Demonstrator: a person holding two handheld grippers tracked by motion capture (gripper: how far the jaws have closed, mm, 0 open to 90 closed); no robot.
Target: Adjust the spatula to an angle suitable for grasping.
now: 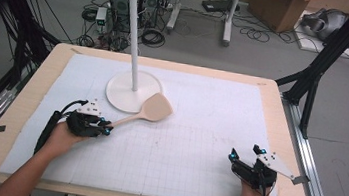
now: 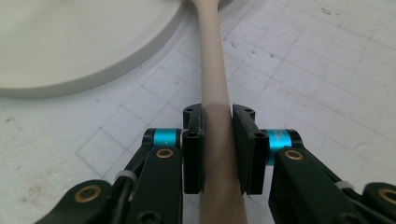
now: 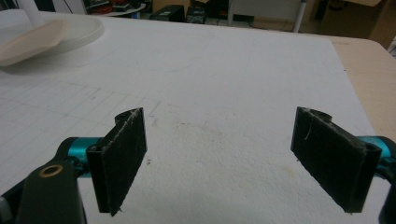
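A beige spatula (image 1: 153,108) lies on the white gridded mat, its blade resting partly on the round base of a white stand (image 1: 132,80). My left gripper (image 1: 107,129) is shut on the spatula's handle (image 2: 217,140); both jaws press its sides near the handle's end. The stand's base (image 2: 70,42) fills the upper left of the left gripper view. My right gripper (image 1: 243,159) sits low at the mat's front right, open, with nothing between its fingers (image 3: 122,158). The spatula blade (image 3: 32,42) lies far off at the upper left of the right gripper view.
The white mat (image 1: 198,131) covers a wooden table (image 1: 288,142). The stand's tall pole (image 1: 134,27) rises to hooks at the top. Beyond the table, the floor holds cables, computer towers (image 1: 124,1) and a cardboard box (image 1: 279,7). Black frame posts stand at both sides.
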